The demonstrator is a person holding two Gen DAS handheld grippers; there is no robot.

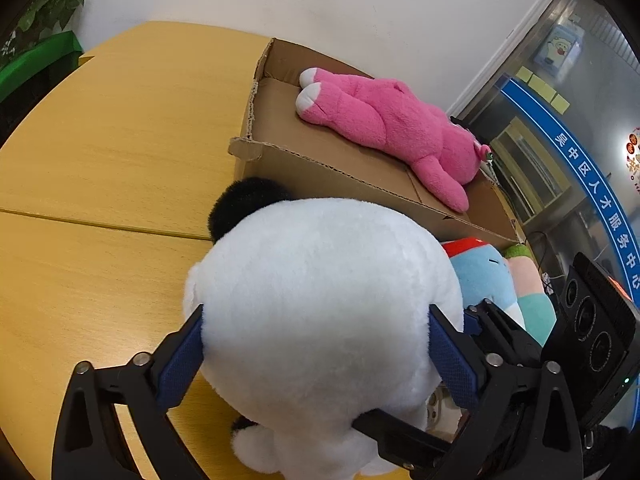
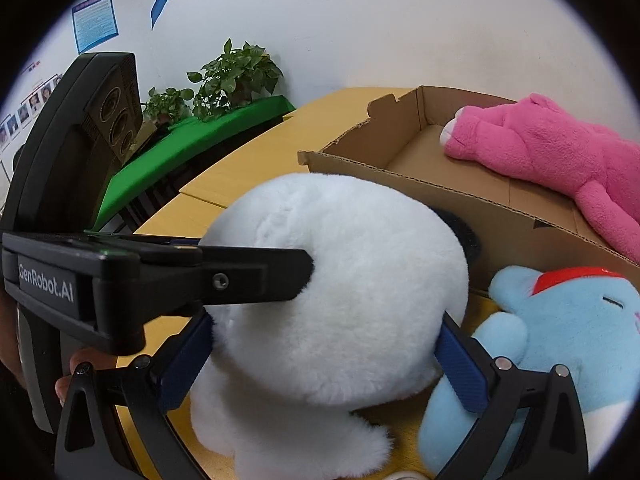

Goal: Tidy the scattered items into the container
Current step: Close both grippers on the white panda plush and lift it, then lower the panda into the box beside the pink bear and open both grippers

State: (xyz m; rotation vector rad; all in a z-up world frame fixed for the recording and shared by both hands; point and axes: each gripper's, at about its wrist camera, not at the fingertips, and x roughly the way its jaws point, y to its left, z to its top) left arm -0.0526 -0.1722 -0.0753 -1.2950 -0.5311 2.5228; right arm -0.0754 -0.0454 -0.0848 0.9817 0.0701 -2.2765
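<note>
Table: yellow wooden table is carrying a cardboard box
Pink plush: pink plush is lying inside the box
White plush: white plush is sitting just outside the box's near wall; black ear is touching that wall
Blue plush: blue plush is lying outside the box, beside the white plush
Left gripper: left gripper is grasping the white plush; pads are pressing into its fur
Right gripper: right gripper is straddling the same plush; pads are lying against the fur; squeezing or not, I cannot tell
</note>
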